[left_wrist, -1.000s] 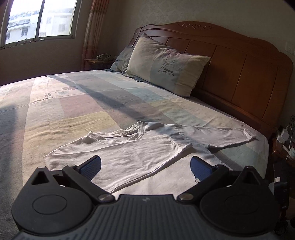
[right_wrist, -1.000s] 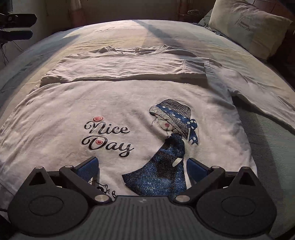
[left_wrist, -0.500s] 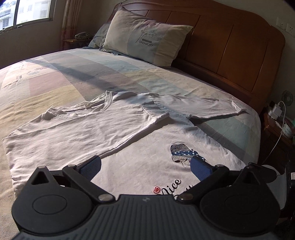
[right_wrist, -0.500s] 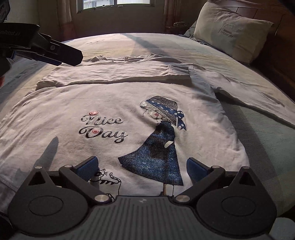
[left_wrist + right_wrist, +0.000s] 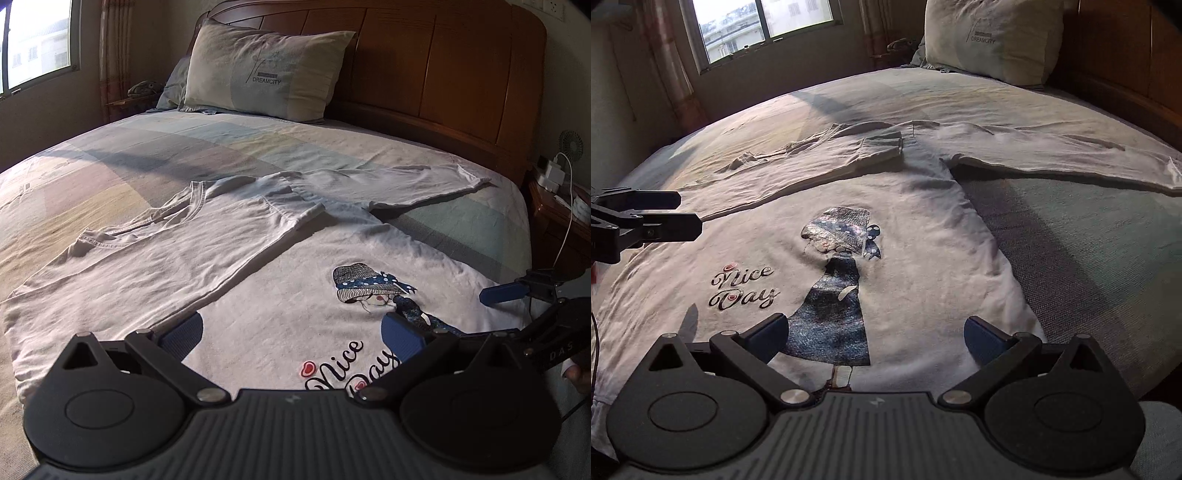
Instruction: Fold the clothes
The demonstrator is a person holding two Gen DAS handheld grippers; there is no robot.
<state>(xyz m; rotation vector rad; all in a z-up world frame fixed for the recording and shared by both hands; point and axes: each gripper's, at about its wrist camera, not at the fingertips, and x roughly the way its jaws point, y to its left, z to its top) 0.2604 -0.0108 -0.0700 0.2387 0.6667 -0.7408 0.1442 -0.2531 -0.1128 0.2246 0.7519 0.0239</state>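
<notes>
Left wrist view, left to right: window (image 5: 37, 40) upper left, striped pastel bed sheet (image 5: 110, 166) mid left, white long-sleeve cotton shirt (image 5: 155, 266) spread flat on the bed across frame centre. One sleeve is folded in over the chest; the other sleeve (image 5: 399, 181) lies straight out toward the right edge of the bed. "Nice Day" script and a girl-in-hat print (image 5: 369, 288) show lower centre-right. Beige "DREAMCITY" pillow (image 5: 266, 70) sits upper centre against the brown wooden headboard (image 5: 443, 66). White charger with cable (image 5: 552, 173) on a nightstand, far right.

Left gripper (image 5: 291, 336): blue-padded jaws spread wide, holding nothing, low over the shirt's hem area.

Right wrist view: the left gripper's fingers (image 5: 661, 221) enter from the left edge over the shirt. Right gripper (image 5: 875, 332) at bottom centre: jaws wide apart, nothing between them, above the lower part of the print. The straight sleeve runs to the right edge.
</notes>
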